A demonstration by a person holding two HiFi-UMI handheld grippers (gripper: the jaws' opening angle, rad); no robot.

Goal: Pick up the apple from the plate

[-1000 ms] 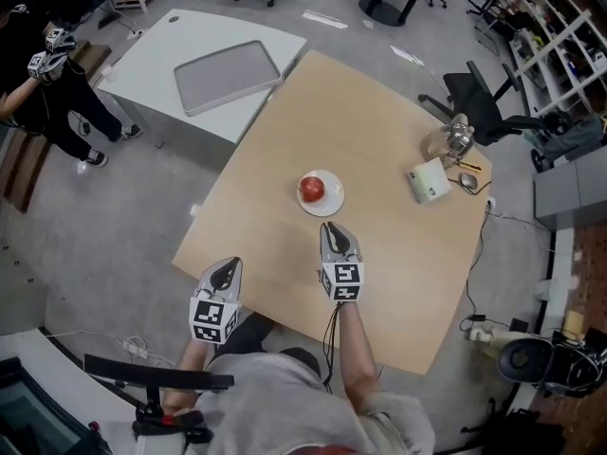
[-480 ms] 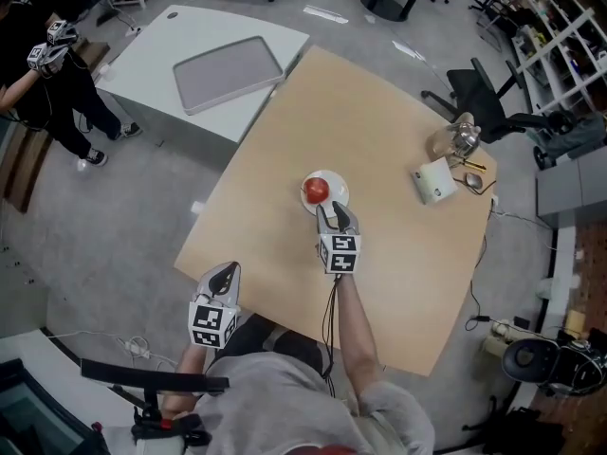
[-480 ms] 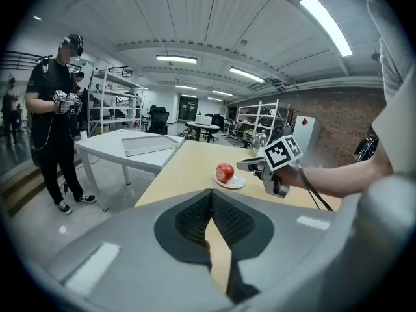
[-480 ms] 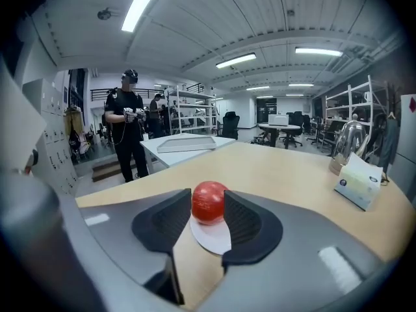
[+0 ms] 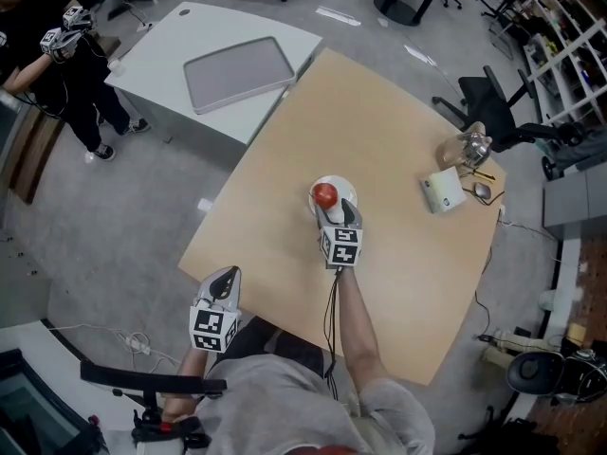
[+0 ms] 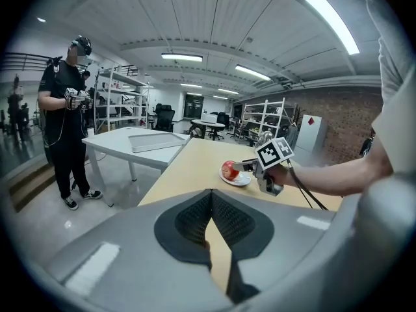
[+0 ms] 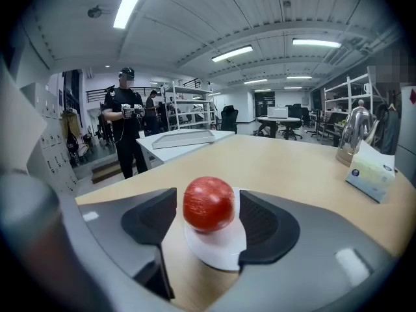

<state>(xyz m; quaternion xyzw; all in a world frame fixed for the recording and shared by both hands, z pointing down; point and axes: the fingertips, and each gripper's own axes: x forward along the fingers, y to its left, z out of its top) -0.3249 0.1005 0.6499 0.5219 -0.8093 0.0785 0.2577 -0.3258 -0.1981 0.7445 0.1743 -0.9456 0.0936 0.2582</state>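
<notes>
On plate point(image 7: 218, 252): apple point(image 7: 208, 203) | right gripper point(image 5: 337, 214) jaws opening around it, seemingly not touching | left gripper point(image 6: 211, 197) jaws together

Low in the centre of my frame, the right gripper point(image 7: 209, 223) is opening its jaws on either side of a red apple point(image 7: 208, 203) that sits on a white plate point(image 7: 218, 249) on the wooden table point(image 7: 292, 168). I see a thin gap at each pad. A tissue box point(image 7: 370, 173) stands at the right edge, and a grey tray point(image 7: 190, 138) lies left of centre beyond.
</notes>
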